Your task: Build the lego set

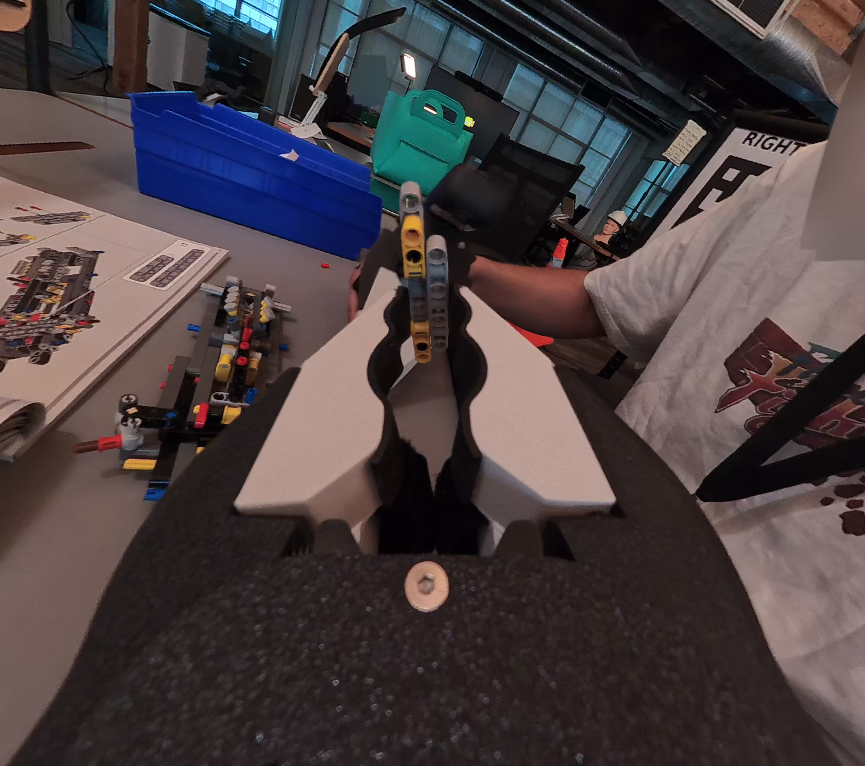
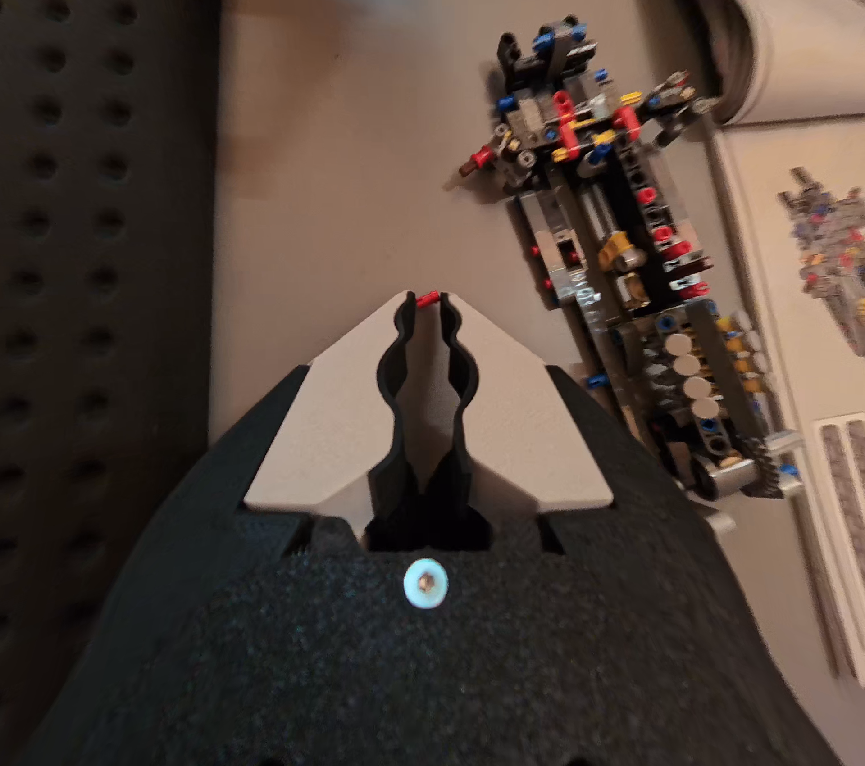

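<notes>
Left claw (image 1: 423,299) clamps beam stack (image 1: 423,275); right claw (image 2: 427,296) pinches red pin (image 2: 427,298).

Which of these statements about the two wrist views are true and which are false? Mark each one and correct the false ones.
1. The left gripper is shut on a grey and yellow beam assembly. True.
2. The right gripper holds a blue pin. False: a small red pin is pinched at its tips.
3. The partly built model lies on the table, beside the open instruction booklet. True.
4. The blue bins stand on top of the booklet. False: they stand on the table beyond it.
5. The beam assembly is already joined to the model. False: it is held apart, above the table.
</notes>
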### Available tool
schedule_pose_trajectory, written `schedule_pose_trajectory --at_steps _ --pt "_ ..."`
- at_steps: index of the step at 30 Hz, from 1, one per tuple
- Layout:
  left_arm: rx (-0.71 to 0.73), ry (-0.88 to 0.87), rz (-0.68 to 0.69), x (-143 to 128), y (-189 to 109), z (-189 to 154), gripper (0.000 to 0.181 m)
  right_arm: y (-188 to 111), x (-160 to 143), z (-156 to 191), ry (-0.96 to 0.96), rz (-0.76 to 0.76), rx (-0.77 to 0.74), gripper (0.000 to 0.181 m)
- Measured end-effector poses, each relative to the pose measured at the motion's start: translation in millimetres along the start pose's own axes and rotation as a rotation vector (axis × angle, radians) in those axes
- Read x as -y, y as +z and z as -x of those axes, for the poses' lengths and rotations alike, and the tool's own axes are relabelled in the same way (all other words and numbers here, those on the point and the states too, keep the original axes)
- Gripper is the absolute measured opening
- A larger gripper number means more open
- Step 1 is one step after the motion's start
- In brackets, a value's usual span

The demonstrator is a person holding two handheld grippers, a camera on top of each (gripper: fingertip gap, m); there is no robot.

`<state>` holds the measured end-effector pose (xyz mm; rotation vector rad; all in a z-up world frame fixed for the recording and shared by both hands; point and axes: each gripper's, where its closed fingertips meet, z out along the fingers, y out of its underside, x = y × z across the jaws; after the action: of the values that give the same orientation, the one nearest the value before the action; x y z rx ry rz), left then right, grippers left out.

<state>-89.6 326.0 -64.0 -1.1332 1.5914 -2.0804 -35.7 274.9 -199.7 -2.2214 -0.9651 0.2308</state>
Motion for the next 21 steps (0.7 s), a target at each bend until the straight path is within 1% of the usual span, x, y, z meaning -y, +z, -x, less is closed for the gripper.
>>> schedule_pose_trajectory --at_steps 2,4,5,7,8,9,10,12,17,21 --pt "0.046 -0.018 0.017 -3.1 -0.6 9.4 0.015 -8.0 13.6 -12.1 -0.035 -0.072 -0.111 0.009" --pt "0.133 -0.062 0.059 -12.9 -1.3 27.8 0.015 -21.9 35.8 -26.6 -0.105 -0.176 -0.284 0.009" --pt "0.153 -0.097 0.070 -16.8 -1.8 34.0 0.015 -29.8 48.0 -32.3 -0.148 -0.219 -0.380 0.009" --pt "0.144 -0.185 0.051 -18.6 -1.8 38.9 0.015 -45.3 74.6 -37.6 -0.227 -0.312 -0.543 0.009" --pt "0.132 -0.225 0.042 -19.1 -1.5 39.9 0.015 -51.2 87.3 -38.0 -0.234 -0.363 -0.594 0.008" --pt "0.125 -0.254 0.035 -19.6 -1.1 40.8 0.015 -53.1 98.8 -35.0 -0.218 -0.417 -0.599 0.009" --pt "0.120 -0.267 0.031 -19.9 -0.8 41.0 0.015 -51.1 107.9 -30.2 -0.186 -0.463 -0.567 0.009" --pt "0.112 -0.259 0.029 -19.9 0.5 38.9 0.014 -44.7 117.7 -31.6 -0.074 -0.512 -0.523 0.009" --pt "0.092 -0.188 0.019 -14.3 2.9 29.0 0.014 -35.5 129.1 -36.1 0.102 -0.569 -0.441 0.009" --pt "0.101 -0.162 0.015 -12.1 0.8 29.2 0.014 -31.0 125.0 -39.5 0.167 -0.569 -0.411 0.009"
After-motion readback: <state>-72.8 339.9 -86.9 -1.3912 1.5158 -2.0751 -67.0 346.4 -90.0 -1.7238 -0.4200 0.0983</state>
